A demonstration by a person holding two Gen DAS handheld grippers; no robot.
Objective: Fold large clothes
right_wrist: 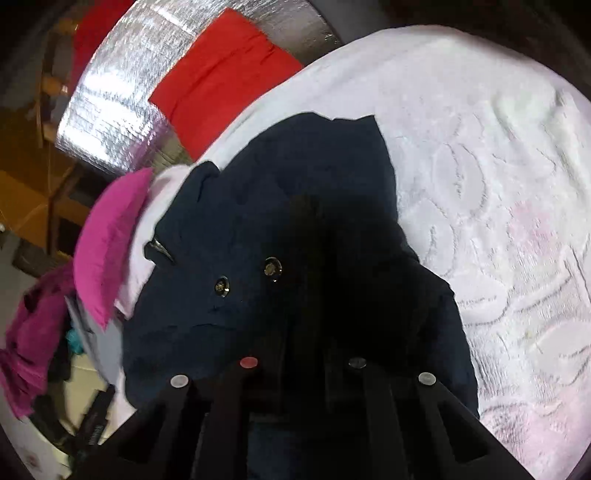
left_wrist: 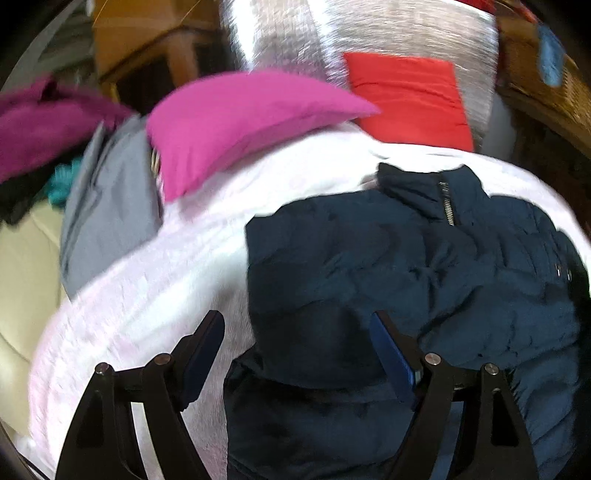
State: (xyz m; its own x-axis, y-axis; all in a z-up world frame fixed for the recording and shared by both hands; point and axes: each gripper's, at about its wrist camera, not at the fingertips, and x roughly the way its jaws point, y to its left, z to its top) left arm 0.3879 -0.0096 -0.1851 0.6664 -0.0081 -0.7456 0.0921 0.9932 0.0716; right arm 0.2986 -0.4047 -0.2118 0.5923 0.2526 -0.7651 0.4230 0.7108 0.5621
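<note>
A dark navy quilted jacket (left_wrist: pixel 424 266) with a zipped collar lies on a white embossed bedspread (left_wrist: pixel 155 288). My left gripper (left_wrist: pixel 299 325) is open, its blue-padded fingers (left_wrist: pixel 391 354) wide apart just above the jacket's lower left part. In the right wrist view the jacket (right_wrist: pixel 229 236) shows two metal snaps. My right gripper (right_wrist: pixel 303 354) is buried in dark jacket fabric; its fingers stand close together with cloth bunched between them.
A magenta garment (left_wrist: pixel 236 122) and a grey garment (left_wrist: pixel 107 210) lie on the bedspread (right_wrist: pixel 498 184) at the far left. A folded red garment (left_wrist: pixel 410 96) rests on a silver foil surface (left_wrist: pixel 369 33) beyond. Wooden furniture (left_wrist: pixel 147 48) stands behind.
</note>
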